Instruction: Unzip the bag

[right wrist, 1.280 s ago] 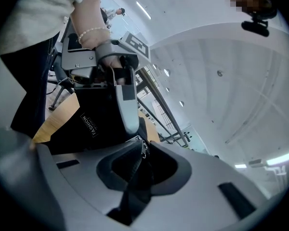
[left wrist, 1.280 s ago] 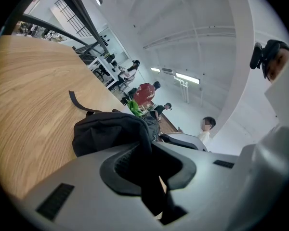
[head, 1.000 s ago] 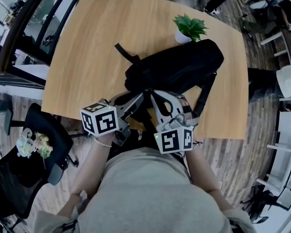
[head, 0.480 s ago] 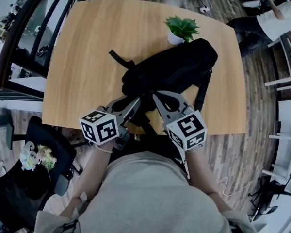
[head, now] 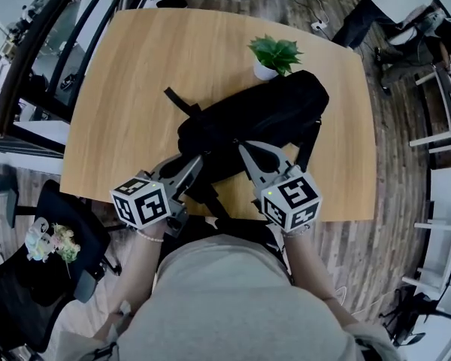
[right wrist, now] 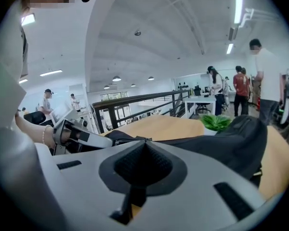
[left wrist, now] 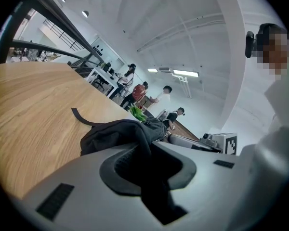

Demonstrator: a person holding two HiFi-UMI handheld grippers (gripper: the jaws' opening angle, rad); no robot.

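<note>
- While the left gripper (left wrist: 145, 148) clamps a fold of the bag (head: 255, 115), the right gripper (right wrist: 143, 141) beside it is closed at the zip line (right wrist: 127, 139); whether it pinches anything cannot be made out.
- Ahead of both, the bag shows no opening: unzipping seems barely begun.

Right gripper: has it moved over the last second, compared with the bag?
Yes. Against the black bag, the right gripper has slid right, toward the bag's hanging strap, and rolled, so its marker cube shows another face.
</note>
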